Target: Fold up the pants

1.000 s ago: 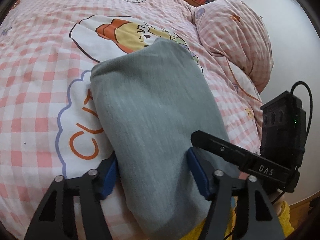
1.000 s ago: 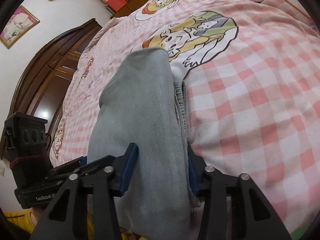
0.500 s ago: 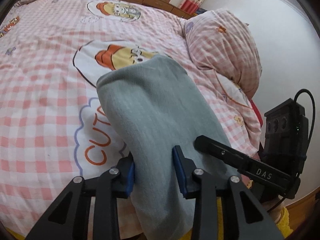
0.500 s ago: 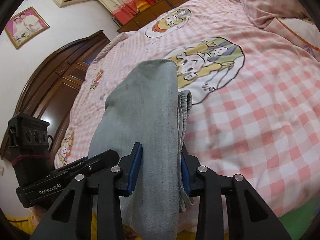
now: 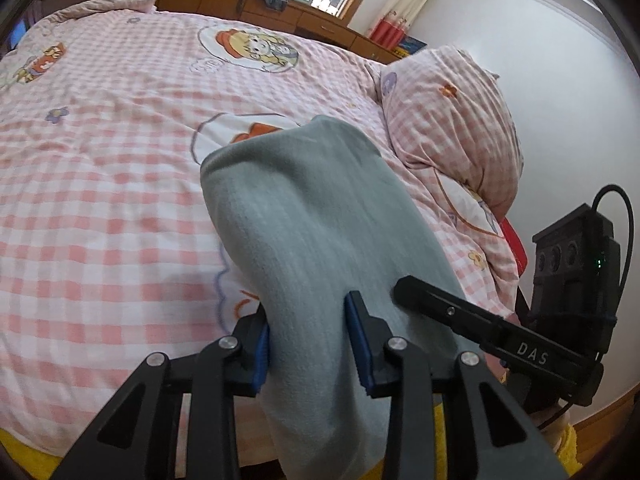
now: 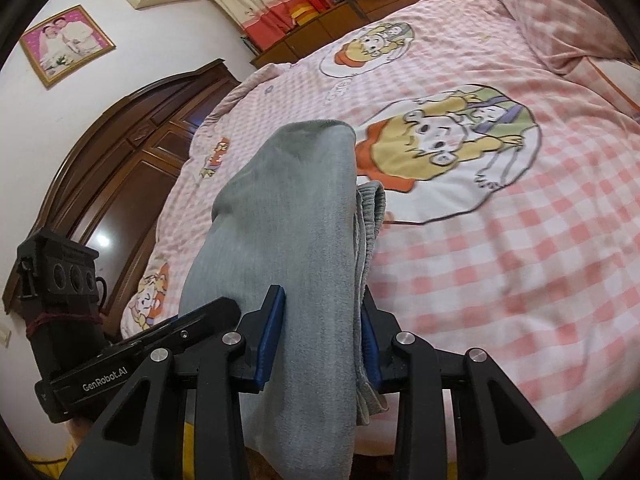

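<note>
The grey pants (image 5: 308, 216) lie folded lengthwise on the pink checked bed, their near end raised off the bedspread. My left gripper (image 5: 310, 336) is shut on the near end, its blue pads (image 5: 358, 328) pressing both sides of the cloth. In the right wrist view the same pants (image 6: 292, 208) run away from me, a ribbed waistband edge (image 6: 370, 216) showing along the right side. My right gripper (image 6: 322, 338) is shut on that end too. Each gripper's body shows in the other's view: the right one (image 5: 500, 336) and the left one (image 6: 120, 368).
The pink checked bedspread (image 5: 100, 184) with cartoon prints covers the whole bed. A matching pillow (image 5: 452, 128) sits at the right by the white wall. A dark wooden headboard (image 6: 132, 152) stands at the left. A low wooden cabinet (image 5: 260, 8) runs under the far window.
Both grippers closed onto the near end of the pants and then rose with it. The cloth now hangs from the pads, and more of the room behind the bed has come into view.
</note>
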Available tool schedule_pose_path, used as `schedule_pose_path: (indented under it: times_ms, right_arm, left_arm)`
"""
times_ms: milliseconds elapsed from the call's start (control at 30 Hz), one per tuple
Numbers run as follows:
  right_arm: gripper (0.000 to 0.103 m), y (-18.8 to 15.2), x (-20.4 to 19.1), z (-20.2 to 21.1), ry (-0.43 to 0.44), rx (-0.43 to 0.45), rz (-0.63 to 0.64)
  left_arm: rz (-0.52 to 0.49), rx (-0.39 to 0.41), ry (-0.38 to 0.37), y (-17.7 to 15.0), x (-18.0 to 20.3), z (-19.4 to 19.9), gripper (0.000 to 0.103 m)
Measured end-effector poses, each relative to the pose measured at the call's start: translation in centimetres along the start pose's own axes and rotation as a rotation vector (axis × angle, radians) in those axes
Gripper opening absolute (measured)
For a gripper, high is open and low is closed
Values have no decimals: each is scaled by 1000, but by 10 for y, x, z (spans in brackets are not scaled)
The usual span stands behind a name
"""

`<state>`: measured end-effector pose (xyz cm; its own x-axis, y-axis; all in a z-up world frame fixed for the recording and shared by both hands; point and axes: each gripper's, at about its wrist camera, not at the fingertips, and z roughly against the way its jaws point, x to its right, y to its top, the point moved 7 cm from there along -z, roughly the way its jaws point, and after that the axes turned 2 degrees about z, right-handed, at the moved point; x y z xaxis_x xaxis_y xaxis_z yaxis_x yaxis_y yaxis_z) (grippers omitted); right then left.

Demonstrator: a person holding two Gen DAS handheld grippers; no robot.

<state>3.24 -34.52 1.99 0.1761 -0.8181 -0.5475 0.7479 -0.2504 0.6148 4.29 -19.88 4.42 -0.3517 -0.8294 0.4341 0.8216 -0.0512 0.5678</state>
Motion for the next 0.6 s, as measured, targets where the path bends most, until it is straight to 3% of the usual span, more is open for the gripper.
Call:
schedule_pose_path:
  times_ms: [600]
  right_arm:
    - [36,7,-98,-80,64,-60,62]
  left_arm:
    - [103,115,70,27,-104,71,35]
